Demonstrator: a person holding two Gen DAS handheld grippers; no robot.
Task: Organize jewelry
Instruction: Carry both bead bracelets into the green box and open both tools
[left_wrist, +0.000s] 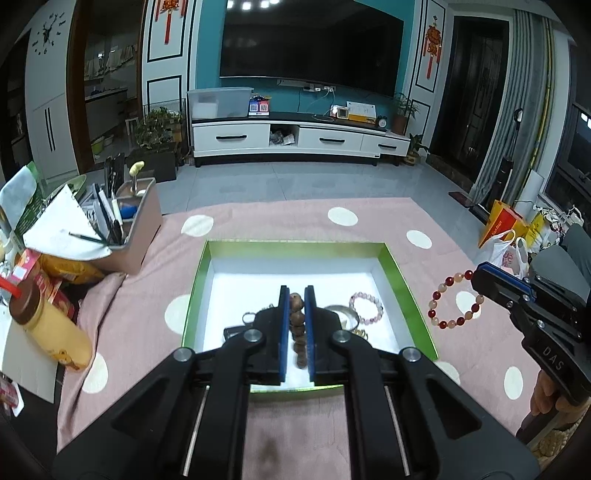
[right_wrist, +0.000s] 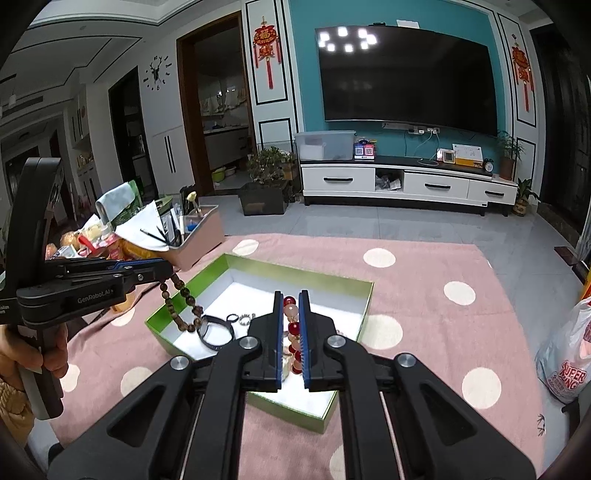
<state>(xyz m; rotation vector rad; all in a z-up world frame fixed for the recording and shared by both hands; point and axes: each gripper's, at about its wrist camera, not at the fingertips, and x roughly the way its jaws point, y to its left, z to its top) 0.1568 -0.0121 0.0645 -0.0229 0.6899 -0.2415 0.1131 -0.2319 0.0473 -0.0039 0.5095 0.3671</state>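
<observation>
Nearest, the left gripper (left_wrist: 296, 295) has its blue-padded jaws drawn narrow around a brown wooden bead bracelet (left_wrist: 297, 325). The strand hangs straight down between the pads, its long axis running top to bottom, clear of what lies beneath. From the right wrist view, the same strand loops down from the left gripper's tip over the near left corner of the box.

Beside it, to the right, the right gripper (right_wrist: 291, 306) is likewise pinched narrow on a red and peach bead bracelet (left_wrist: 456, 300). That ring dangles from the tip outside the box's right wall, over the pink dotted cloth (left_wrist: 369, 218).

Below both lies the green-walled box (left_wrist: 295, 243), open, white inside. A pink bead bracelet (left_wrist: 365, 308) and a silver bangle (left_wrist: 341, 310) rest on its floor, with a dark loop and small rings (right_wrist: 246, 319) nearby.

So the left hand's bracelet is already above the box; the right hand's would, judging by this, need to travel leftward to reach it.

Farther off stand a desk organiser (left_wrist: 138, 229) and a television (left_wrist: 310, 44).
</observation>
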